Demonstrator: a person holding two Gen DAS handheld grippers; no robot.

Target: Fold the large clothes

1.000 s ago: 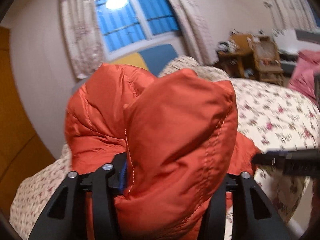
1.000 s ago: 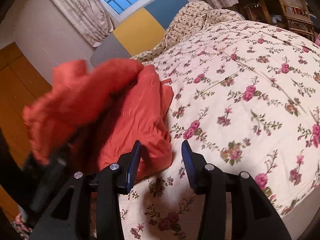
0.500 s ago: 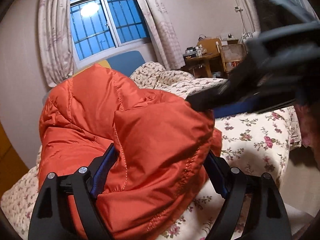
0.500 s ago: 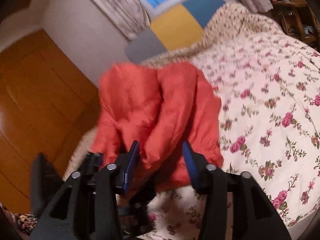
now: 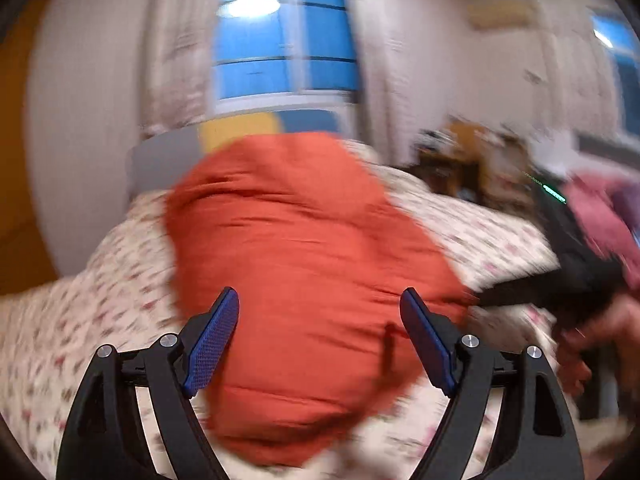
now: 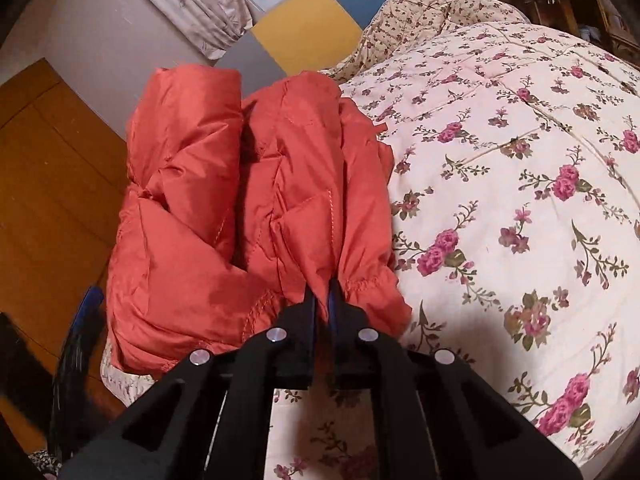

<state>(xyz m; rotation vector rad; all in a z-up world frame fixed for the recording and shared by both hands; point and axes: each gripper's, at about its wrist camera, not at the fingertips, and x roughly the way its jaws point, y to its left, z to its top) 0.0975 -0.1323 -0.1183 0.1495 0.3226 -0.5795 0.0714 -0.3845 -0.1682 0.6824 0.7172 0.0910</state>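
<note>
Jaws pinch one orange jacket [image 6: 224, 200] on one bed [image 6: 520, 160].

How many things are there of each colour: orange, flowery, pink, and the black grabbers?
Orange: 1, the orange puffy jacket
Flowery: 1, the flowered quilt
Pink: 1, a pink heap, too blurred to name
Black grabbers: 2, the left gripper and the right gripper
Total: 5

No readable text, labels, brands or numbers anywhere; left view motion-blurred.
</note>
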